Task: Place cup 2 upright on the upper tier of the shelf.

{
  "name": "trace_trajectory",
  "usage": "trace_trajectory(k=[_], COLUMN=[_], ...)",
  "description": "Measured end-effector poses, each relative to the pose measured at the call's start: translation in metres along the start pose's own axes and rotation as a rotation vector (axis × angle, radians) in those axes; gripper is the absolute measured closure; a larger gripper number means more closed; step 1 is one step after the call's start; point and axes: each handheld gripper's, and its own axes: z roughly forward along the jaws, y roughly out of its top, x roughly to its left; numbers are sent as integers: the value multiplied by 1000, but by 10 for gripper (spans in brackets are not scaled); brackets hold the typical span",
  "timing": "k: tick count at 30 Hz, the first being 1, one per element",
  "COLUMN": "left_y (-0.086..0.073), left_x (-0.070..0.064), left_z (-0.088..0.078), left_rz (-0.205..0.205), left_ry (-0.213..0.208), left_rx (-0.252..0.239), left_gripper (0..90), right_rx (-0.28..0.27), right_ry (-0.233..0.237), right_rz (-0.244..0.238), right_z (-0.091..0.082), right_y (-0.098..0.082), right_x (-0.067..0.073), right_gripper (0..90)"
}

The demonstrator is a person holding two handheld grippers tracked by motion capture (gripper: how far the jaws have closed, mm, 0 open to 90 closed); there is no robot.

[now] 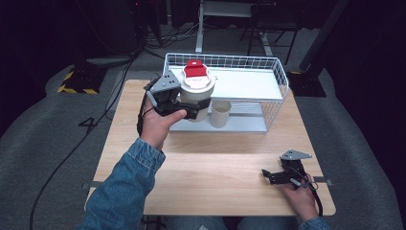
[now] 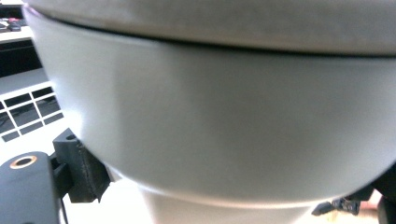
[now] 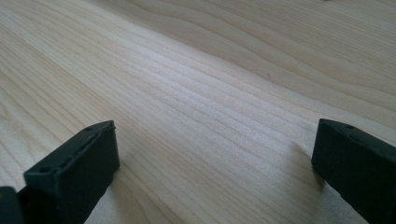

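Between the jaws of my left gripper (image 1: 189, 111) sits a white lidded cup (image 1: 197, 96), clenched low on its tapering body; the left gripper view shows one black pad (image 2: 86, 172) pressed against the cup's wall just under its widest band. I hold the cup upright, off the table, at the front left of the white wire basket (image 1: 282, 79), and a red-and-white piece (image 1: 195, 69) sits on top of its lid. My right gripper (image 1: 277, 176) rests on the wooden table (image 1: 215, 163) near its right front corner, jaws spread wide with nothing but bare wood between them. I judge that the step in hand is carrying this cup clear of the basket, or into it; I cannot tell which. To do it well I would keep the cup level so the top piece does not slide off, hold the squeeze steady because the tapered wall could slip downward through the pads, and steer wide of the basket's wire rim. As for containers, the basket holds a smaller open cream cup (image 1: 220, 113) standing upright just beside the held one; whether anything is in that cup I cannot see, nor what the lidded cup holds.
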Motion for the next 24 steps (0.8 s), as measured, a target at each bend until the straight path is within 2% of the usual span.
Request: trace_trajectory(k=[16, 24], left_y=[27, 36], left_x=[22, 35], left_z=[29, 42], left_rz=[-13, -36], left_ry=[55, 88], left_rx=[-12, -25], left_gripper=[124, 124], right_rx=[0, 0], right_ry=[0, 0], right_rz=[-2, -1], right_z=[0, 0], right_y=[0, 0], right_x=[0, 0], right_gripper=[8, 8])
